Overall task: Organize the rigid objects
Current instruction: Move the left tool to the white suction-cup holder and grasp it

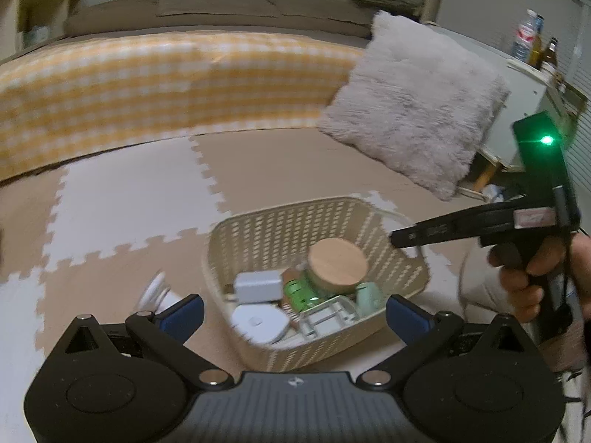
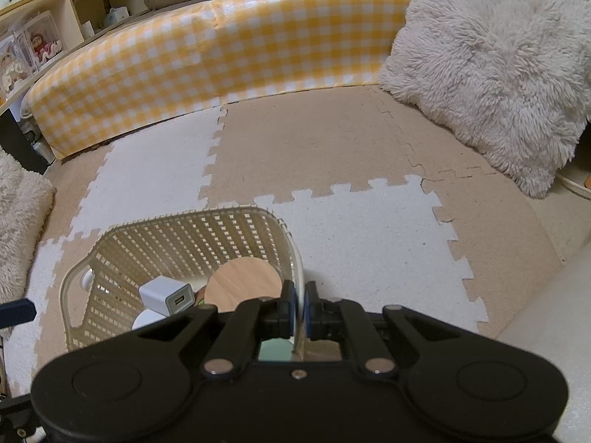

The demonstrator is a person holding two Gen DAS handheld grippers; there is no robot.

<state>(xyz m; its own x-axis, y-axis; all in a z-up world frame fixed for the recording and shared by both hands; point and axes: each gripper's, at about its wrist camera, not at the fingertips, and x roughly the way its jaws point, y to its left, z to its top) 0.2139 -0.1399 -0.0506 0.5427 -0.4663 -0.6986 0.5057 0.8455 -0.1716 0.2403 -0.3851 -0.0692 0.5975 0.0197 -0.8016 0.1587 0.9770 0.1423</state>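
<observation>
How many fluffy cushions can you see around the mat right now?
2. One large cushion leans at the far right of the mat; part of another cushion shows at the left edge. More may lie out of view.

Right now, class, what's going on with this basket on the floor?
A person is tidying small items into a cream lattice basket on foam floor mats. The right hand-held gripper is shut on the basket's rim, steadying it. The left hand-held gripper hangs wide open and empty above the basket. Inside lie a wooden-lidded jar, a white charger and other small things.
</observation>
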